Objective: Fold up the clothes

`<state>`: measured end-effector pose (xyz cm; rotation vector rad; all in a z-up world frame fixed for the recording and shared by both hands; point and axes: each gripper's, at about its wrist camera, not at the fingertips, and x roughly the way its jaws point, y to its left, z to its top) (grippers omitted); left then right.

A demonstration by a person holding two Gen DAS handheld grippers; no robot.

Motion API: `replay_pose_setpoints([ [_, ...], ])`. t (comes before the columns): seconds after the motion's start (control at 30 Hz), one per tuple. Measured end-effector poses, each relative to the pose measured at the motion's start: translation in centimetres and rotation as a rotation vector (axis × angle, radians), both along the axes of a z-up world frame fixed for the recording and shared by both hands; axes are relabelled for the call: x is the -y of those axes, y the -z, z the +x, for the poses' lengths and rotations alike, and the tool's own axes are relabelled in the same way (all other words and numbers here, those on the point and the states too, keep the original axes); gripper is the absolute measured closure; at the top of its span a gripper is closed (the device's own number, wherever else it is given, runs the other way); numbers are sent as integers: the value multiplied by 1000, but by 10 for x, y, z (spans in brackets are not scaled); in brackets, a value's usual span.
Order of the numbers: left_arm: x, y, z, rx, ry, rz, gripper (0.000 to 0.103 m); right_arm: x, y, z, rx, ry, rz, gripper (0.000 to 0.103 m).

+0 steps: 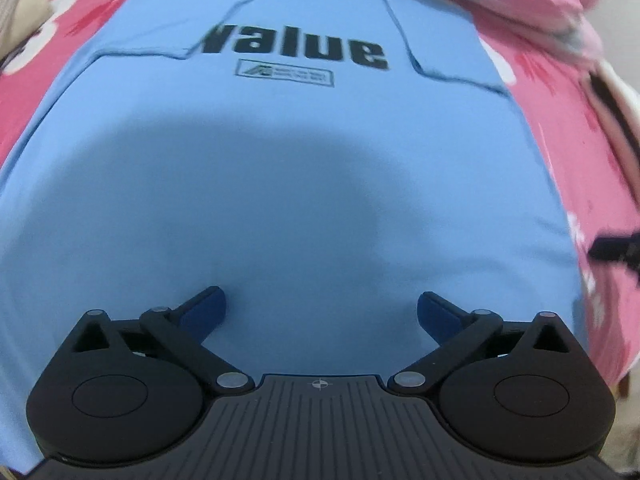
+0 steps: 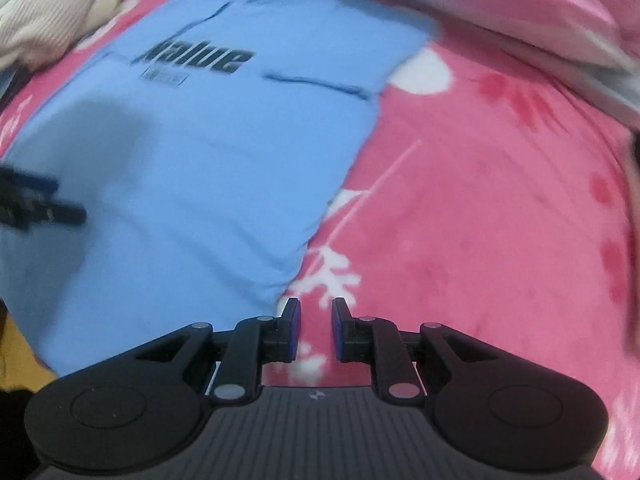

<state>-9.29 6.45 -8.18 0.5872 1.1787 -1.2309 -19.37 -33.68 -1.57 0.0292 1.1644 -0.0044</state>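
Lying beneath spread fingers [image 1: 208,312]: shirt [image 1: 280,152]

A light blue T-shirt [image 2: 208,152] printed "Value" is spread flat on a pink patterned bedcover [image 2: 480,208]. The right gripper [image 2: 316,328] is held above the shirt's near right corner, jaws slightly parted, nothing between them. The left gripper [image 2: 36,204] is glimpsed, blurred, at the left.

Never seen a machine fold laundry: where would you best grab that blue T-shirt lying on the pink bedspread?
Probably the near hem corner of the blue T-shirt, approached from its side edge: it lies flat, so only the edges offer something to pinch.
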Motion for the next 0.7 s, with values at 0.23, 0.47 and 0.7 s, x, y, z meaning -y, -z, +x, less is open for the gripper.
replay_pose_setpoints([
  [0.23,-6,3,-7,44,183,-9,0,-58,13,97,220,19,46,86],
  [0.47,-12,5,0,31,303,-23,0,-77,37,47,152,142,51,79],
  [0.7,-10,6,5,8,356,-14,0,-93,15,-18,57,242,98,74],
])
